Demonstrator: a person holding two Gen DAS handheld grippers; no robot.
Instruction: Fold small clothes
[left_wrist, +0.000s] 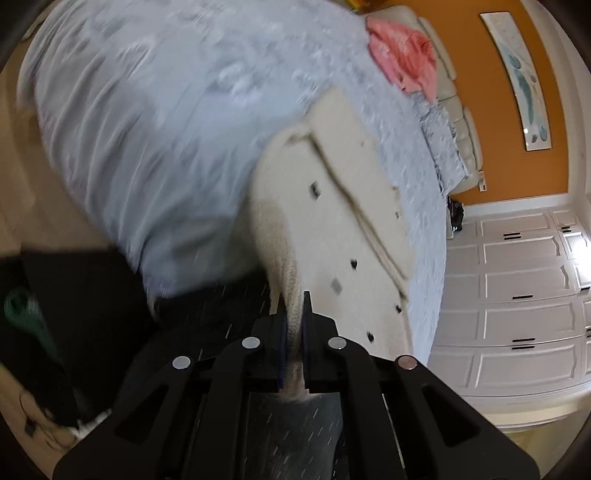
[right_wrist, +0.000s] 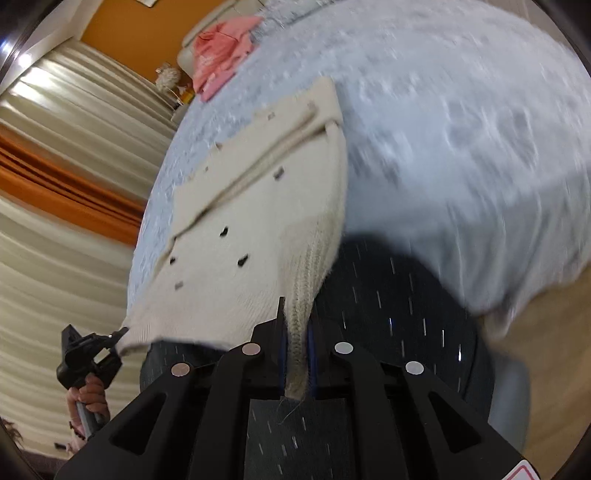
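A cream knit cardigan with dark buttons lies spread near the edge of a light blue bedspread, its ribbed hem lifted off the bed. My left gripper is shut on one hem corner, the ribbing pinched between its pads. In the right wrist view the same cardigan stretches away from my right gripper, which is shut on the other ribbed corner. The left gripper shows there at lower left, clamped on its corner, with a hand on its handle.
A pink garment lies crumpled at the far end of the bed by a cream headboard. White cabinets stand on one side, striped curtains on the other. Dark dotted clothing is right below the grippers.
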